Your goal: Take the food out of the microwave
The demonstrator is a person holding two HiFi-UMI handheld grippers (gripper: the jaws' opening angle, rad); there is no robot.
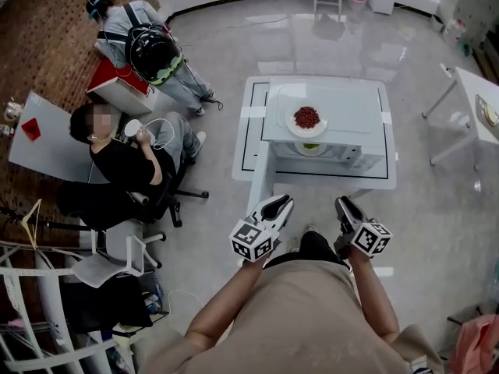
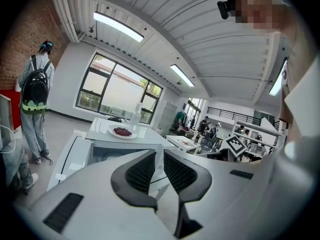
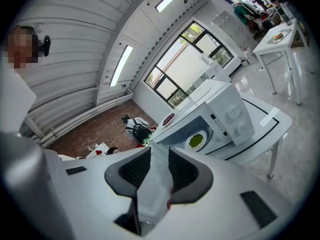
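Nearest us, at the bottom centre of the head view, are our own beige shirt (image 1: pixel 312 318) and two forearms, each ending in a marker cube.

Left tongs (image 1: pixel 279 203): pads slightly spread with nothing between them. Their own view shows only the far counter through the gap.

Right tongs (image 1: pixel 344 204): pads parted about as much and pinching nothing. The white panel filling their gap in the right gripper view reads as the open microwave door (image 3: pixel 150 184) farther off, not a held thing.

Both tongs point toward the microwave (image 1: pixel 351 104) in the upper middle of the frame and are well apart from it. We judge they are kept free and parted so that either can take a plate rim on arrival.

The microwave sits on a white counter (image 1: pixel 390 179). Its door (image 1: pixel 261 179) swings out toward the lower left, which leaves the cavity open.

Task item: a plate of green food (image 1: pixel 311 148) lies inside the cavity, just behind the front lip, and also shows in the right gripper view (image 3: pixel 196 140).

A second plate, of red food (image 1: pixel 306 118), rests on the microwave's roof. We judge it is parked there to keep the front of the cavity unobstructed.

Status: the green plate is not yet taken out. The next move calls for closing in and reaching level into the cavity.
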